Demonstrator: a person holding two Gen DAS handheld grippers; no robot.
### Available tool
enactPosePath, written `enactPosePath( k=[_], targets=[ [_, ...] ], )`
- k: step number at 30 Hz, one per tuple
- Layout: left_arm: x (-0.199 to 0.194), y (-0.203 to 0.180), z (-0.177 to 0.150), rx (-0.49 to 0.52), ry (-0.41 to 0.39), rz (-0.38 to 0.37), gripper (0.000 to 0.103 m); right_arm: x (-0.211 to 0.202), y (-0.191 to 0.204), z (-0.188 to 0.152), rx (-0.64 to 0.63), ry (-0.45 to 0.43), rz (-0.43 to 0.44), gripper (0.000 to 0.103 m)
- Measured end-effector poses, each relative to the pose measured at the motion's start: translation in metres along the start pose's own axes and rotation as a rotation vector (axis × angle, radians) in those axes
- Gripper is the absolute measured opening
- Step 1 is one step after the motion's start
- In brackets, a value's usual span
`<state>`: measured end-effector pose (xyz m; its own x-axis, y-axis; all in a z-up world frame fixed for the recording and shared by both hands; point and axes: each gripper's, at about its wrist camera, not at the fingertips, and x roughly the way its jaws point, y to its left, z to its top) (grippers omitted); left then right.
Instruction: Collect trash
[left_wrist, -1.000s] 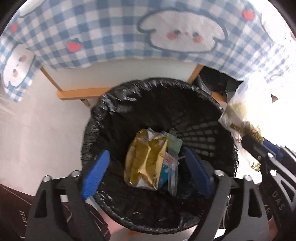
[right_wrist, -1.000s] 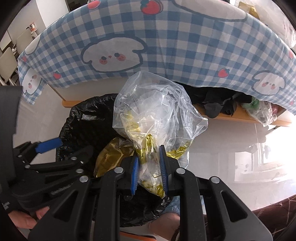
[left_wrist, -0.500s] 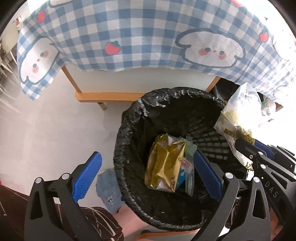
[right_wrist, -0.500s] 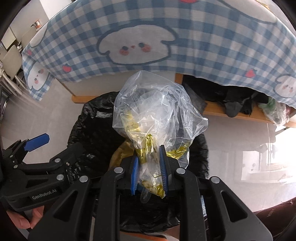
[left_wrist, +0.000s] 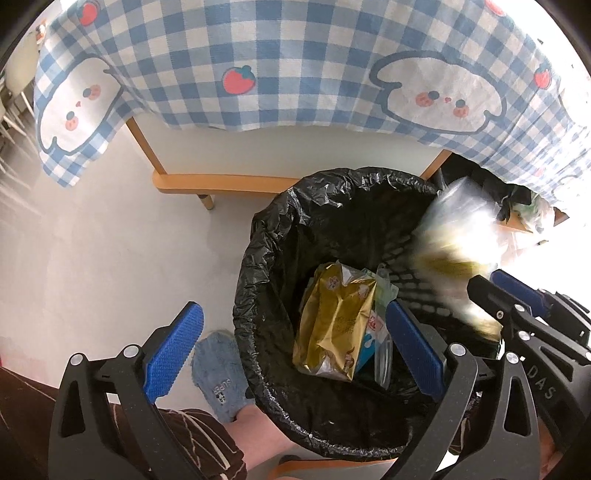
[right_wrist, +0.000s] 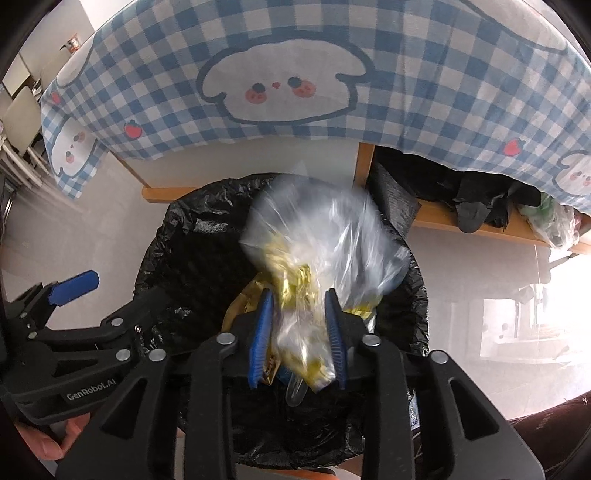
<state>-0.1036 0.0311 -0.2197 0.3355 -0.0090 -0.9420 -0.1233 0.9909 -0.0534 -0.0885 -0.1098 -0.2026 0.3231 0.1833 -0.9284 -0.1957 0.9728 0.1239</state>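
The right gripper (right_wrist: 298, 325) points steeply down over the trash bin (right_wrist: 177, 236). Its jaws have just been opening, and the blue pads now stand apart with the neck of the clear plastic bag (right_wrist: 325, 236) between them. The bag is smeared with motion, so whether the pads still touch it is hard to say; it looks loose and slipping down toward the bin's mouth. Gold scraps show through its film.

The left gripper (left_wrist: 291, 347) is spread as wide as it goes and grips nothing. One blue pad hangs outside the bin's near-left rim, over the floor (left_wrist: 110, 258); the other hangs inside the bin's opening. Just outside that rim, below the left pad, a person's foot in a blue sock (left_wrist: 218, 373) rests on the floor.

Inside the bin, on the black liner (left_wrist: 280, 229), lies a gold foil packet (left_wrist: 332, 325), with a small blue-and-white carton (left_wrist: 369, 343) and a clear wrapper tucked against its side.

Beyond the bin stands a wooden table frame (left_wrist: 221, 182), its crossbar just behind the bin's far rim. A blue-and-white checked tablecloth (left_wrist: 295, 55) with cartoon faces and strawberries hangs over it. Farther right of the bin, dark cloth (right_wrist: 476, 206) is heaped on a low wooden shelf.
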Motion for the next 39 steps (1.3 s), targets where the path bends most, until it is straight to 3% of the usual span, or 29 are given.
enactPosePath(
  k=[10, 15, 21, 29, 39],
  targets=[
    [-0.024, -0.003, 0.003, -0.005, -0.032, 0.007, 0.097, -0.027, -0.014, 0.004, 0.051, -0.061, -0.032, 0.069],
    [-0.048, -0.007, 0.007, 0.004, -0.062, 0.003, 0.097, -0.052, -0.024, 0.009, 0.094, -0.083, -0.03, 0.078],
    [-0.085, -0.018, 0.017, 0.039, -0.102, -0.016, 0.097, -0.103, -0.025, 0.019, 0.081, -0.172, -0.068, 0.09],
    [-0.142, -0.019, 0.03, 0.038, -0.162, -0.061, 0.097, -0.153, -0.032, 0.027, 0.113, -0.227, -0.074, 0.095],
    [-0.181, -0.017, 0.04, 0.036, -0.206, -0.038, 0.097, -0.191, -0.024, 0.029, 0.101, -0.252, -0.083, 0.095]
  ],
)
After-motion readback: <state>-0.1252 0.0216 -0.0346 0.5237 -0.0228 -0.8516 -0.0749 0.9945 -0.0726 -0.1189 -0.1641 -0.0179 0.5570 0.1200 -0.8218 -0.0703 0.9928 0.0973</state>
